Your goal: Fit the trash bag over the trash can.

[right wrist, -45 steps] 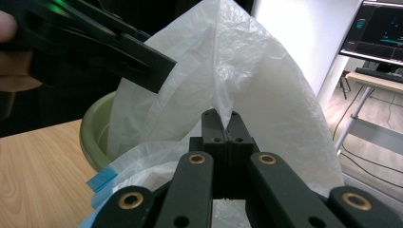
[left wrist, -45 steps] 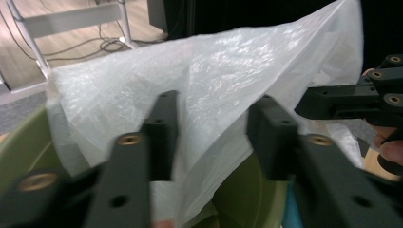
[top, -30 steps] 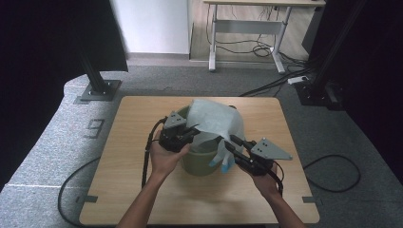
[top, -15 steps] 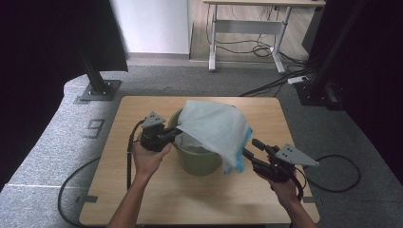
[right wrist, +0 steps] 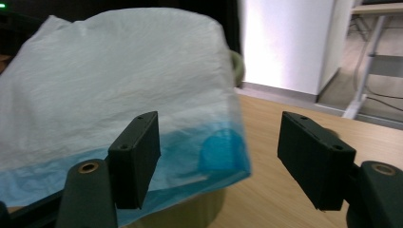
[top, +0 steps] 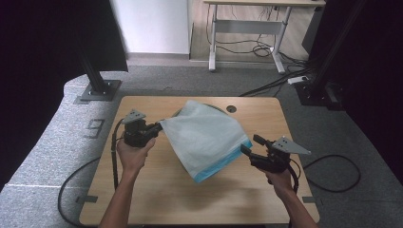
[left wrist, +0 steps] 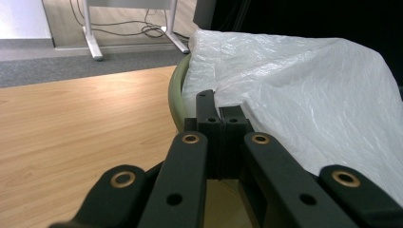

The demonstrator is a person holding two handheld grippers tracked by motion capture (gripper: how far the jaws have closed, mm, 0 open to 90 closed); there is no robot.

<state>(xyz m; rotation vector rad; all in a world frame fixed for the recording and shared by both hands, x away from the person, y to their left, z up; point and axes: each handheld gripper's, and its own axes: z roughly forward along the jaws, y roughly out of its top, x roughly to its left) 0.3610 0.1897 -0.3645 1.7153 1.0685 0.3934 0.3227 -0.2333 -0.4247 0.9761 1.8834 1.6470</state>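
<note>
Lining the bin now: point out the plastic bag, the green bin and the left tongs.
plastic bag [top: 204, 135]: high view, middle of the white sheet.
green bin [left wrist: 176, 92]: left gripper view, its rim.
left tongs [left wrist: 219, 108]: left gripper view, tips shut on the bag's edge.

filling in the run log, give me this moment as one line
left hand-held gripper: shut on bag | right hand-held gripper: jaws just opened, off the bag | bag: draped over green bin

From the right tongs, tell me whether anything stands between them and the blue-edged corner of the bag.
Nothing visible does. The right tongs stand open, their jaws having just been opening, and the blue edge of the plastic bag hangs free just ahead of them over the green bin. The left tongs are shut on the bag's opposite corner.
</note>
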